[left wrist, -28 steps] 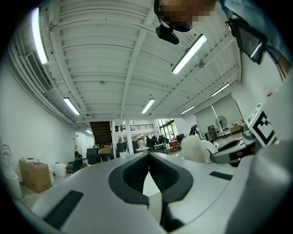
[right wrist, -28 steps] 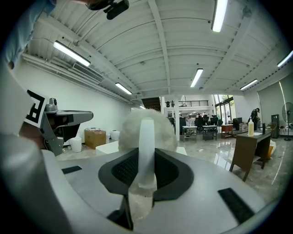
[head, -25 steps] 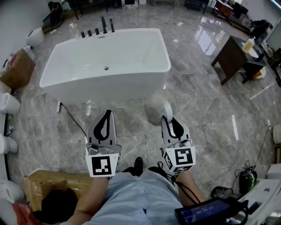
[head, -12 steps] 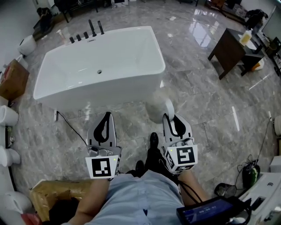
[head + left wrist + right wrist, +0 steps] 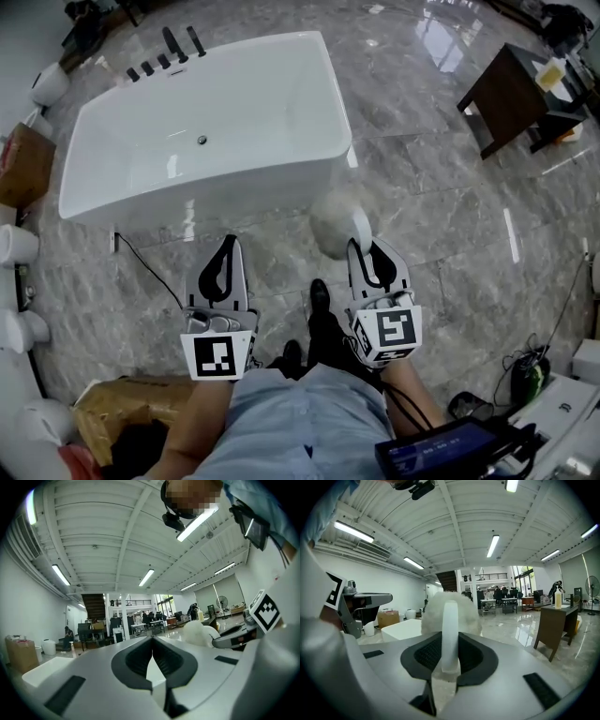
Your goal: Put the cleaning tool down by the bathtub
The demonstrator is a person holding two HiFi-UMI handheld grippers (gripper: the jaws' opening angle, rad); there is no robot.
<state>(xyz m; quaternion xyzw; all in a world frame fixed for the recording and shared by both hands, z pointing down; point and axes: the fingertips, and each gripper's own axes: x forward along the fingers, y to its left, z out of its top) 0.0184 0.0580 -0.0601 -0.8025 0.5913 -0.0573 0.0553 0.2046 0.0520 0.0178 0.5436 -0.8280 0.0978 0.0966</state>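
Note:
The cleaning tool (image 5: 337, 222) is a fluffy white round head on a white handle (image 5: 450, 630). My right gripper (image 5: 364, 246) is shut on that handle, and the head (image 5: 450, 611) sticks out past the jaw tips, held in the air in front of the person. The white bathtub (image 5: 202, 122) stands ahead on the marble floor, with its near wall a short way beyond the tool. My left gripper (image 5: 222, 249) hangs level beside the right one, shut with nothing between its jaws (image 5: 151, 644).
A black cable (image 5: 150, 267) runs on the floor from the tub's near left corner. The person's black shoes (image 5: 319, 298) are between the grippers. A dark wooden table (image 5: 511, 89) stands far right, white fixtures (image 5: 14, 248) and a cardboard box (image 5: 23, 164) at left.
The person has stepped forward: the tub has drawn nearer and shifted left in view, and a shoe has come forward. Both grippers keep their pose and the tool stays gripped.

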